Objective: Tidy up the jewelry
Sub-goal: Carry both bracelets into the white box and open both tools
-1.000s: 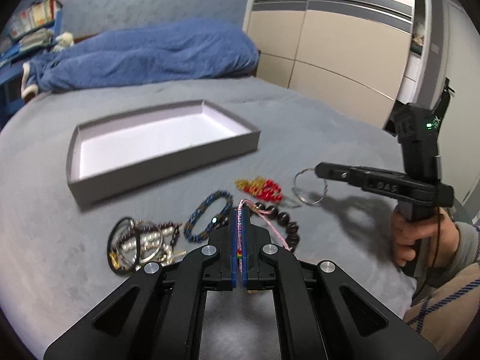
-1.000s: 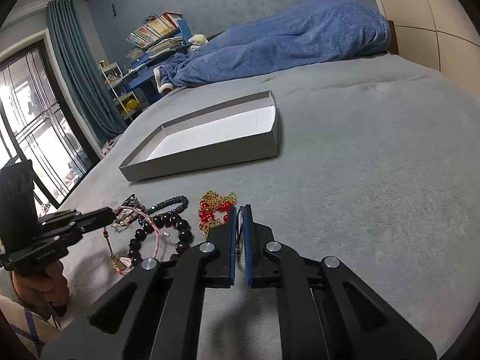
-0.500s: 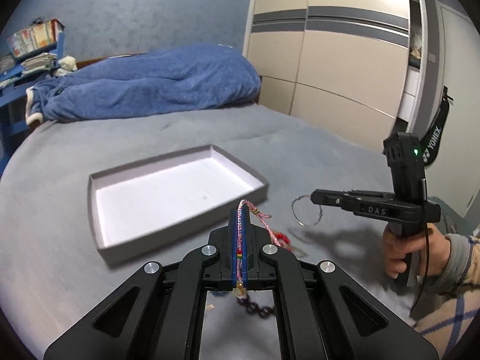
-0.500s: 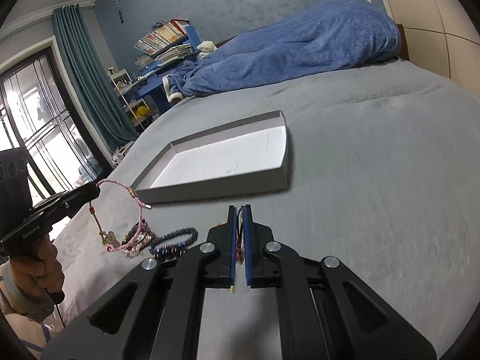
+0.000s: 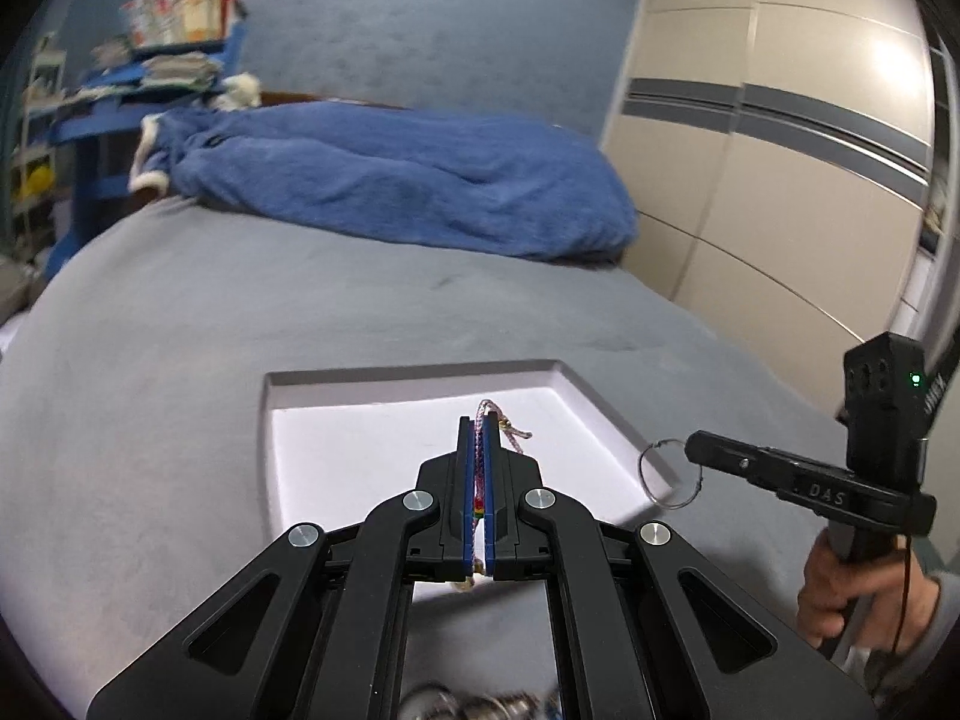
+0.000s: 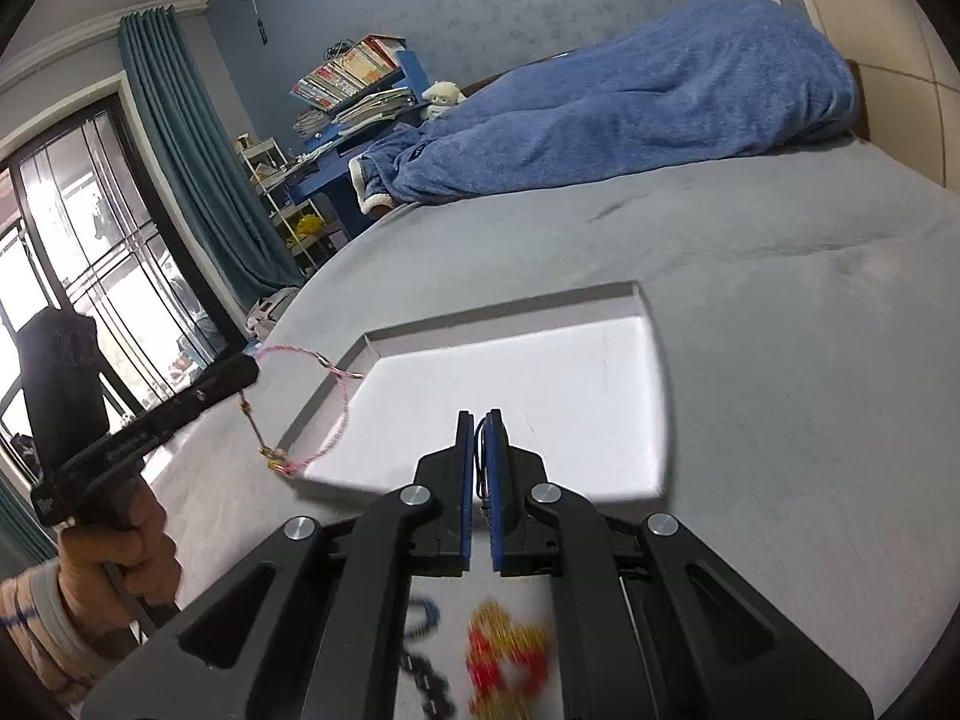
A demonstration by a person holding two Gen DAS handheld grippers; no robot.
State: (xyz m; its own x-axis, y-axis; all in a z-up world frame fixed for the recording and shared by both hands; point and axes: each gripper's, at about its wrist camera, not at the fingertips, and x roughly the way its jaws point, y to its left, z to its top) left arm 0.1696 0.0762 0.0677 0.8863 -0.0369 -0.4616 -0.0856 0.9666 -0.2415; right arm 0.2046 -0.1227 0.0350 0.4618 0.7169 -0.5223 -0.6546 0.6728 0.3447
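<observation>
Left gripper (image 5: 478, 450) clamps a pink woven bracelet (image 6: 327, 414) above the grey tray (image 5: 414, 373); right gripper (image 6: 480, 438), just beside, pinches a wire ring (image 5: 667, 473) over the tray's near corner. "DAS" marks its arm. Blurred beads (image 6: 504, 654) lie below on the bed (image 5: 180, 330); a blue blanket (image 5: 396, 180) lies beyond the tray.

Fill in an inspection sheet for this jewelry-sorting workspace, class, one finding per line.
Surface: grey bedspread, soft.
Job's things: shallow grey tray, nothing seen inside; pink braided bracelet hanging by its left wall; thin wire ring by its right wall.
Clutter: blurred beads and red-gold jewelry on the bedspread.
Grippers: left gripper shut on the bracelet; right gripper shut on the ring.
Cables: thin black cable at the right handle.
Surroundings: blue blanket, wardrobe, bookshelf, curtain.
</observation>
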